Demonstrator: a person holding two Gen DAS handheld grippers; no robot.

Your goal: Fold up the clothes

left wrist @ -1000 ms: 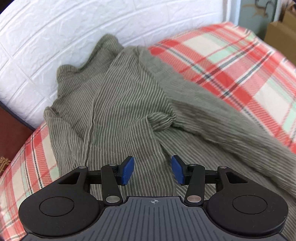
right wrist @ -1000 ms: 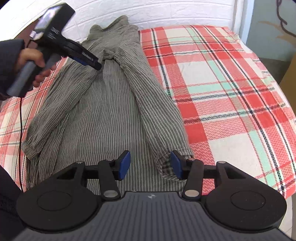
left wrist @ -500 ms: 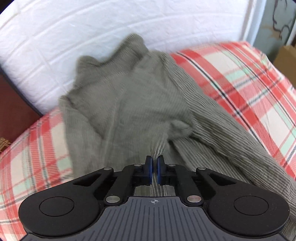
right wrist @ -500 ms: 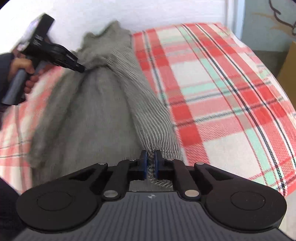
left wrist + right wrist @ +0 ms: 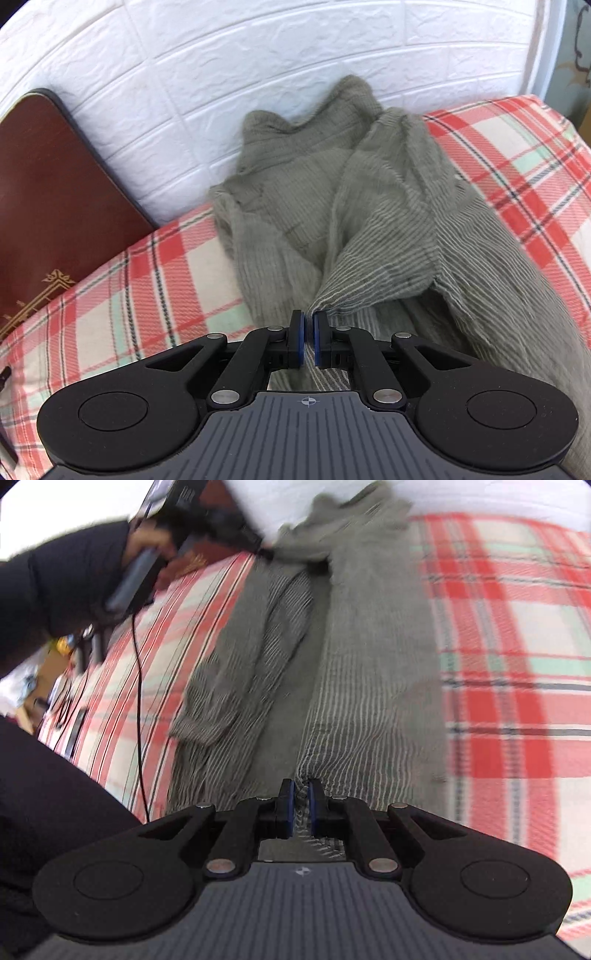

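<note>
A grey-green striped shirt lies on a red plaid bed cover, its collar end against the white wall. My left gripper is shut on a fold of the shirt near its upper part, and the cloth is pulled up into a ridge. In the right wrist view the same shirt runs away from me. My right gripper is shut on the shirt's lower edge. The left gripper and the hand holding it show blurred at the top left there.
A dark red headboard panel stands at the left against the white brick wall. The plaid cover stretches wide to the right of the shirt. A black cable hangs at the left, beside the person's dark sleeve.
Both grippers have shut on the shirt, having been open a second ago. Both have since pulled their cloth toward the left, bunching the shirt into a narrower strip.
</note>
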